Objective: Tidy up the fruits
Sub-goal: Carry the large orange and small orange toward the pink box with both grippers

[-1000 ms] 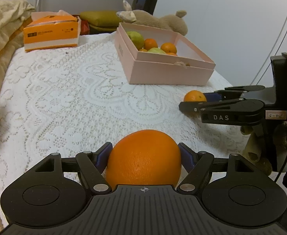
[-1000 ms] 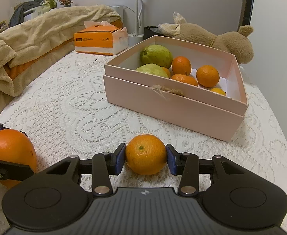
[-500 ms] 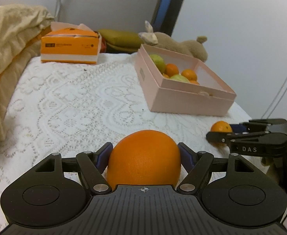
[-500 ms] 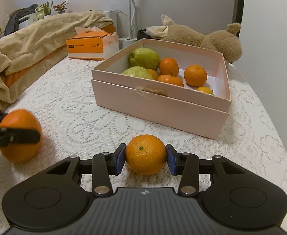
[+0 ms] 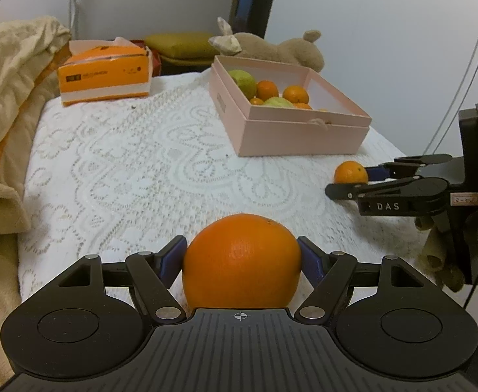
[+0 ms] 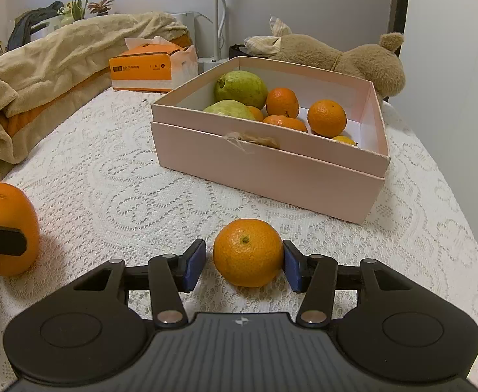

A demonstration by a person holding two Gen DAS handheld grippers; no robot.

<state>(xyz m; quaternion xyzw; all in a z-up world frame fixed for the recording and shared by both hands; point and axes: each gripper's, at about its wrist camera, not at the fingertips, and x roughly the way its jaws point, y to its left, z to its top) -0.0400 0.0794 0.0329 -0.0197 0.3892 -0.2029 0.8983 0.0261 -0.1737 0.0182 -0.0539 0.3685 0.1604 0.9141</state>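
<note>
L tool (image 5: 241, 258) pinches the big orange (image 5: 241, 261), both blue pads (image 5: 173, 258) pressed on its sides, fruit at 6 o'clock in L wrist view. R tool (image 6: 244, 263): jaws have just been opening; small mandarin (image 6: 248, 252) sits between them on the lace-covered surface (image 6: 124, 189), gap visible at the L pad, R pad at or just beside the peel, so no pinch now. Pink box (image 6: 271, 170) at 12 o'clock from the mandarin, near but apart; holds 2 green fruits (image 6: 240, 88) plus several mandarins. Tissue box (image 6: 151, 70) at 11 o'clock, plush toy (image 6: 353, 57) behind the pink box.
</note>
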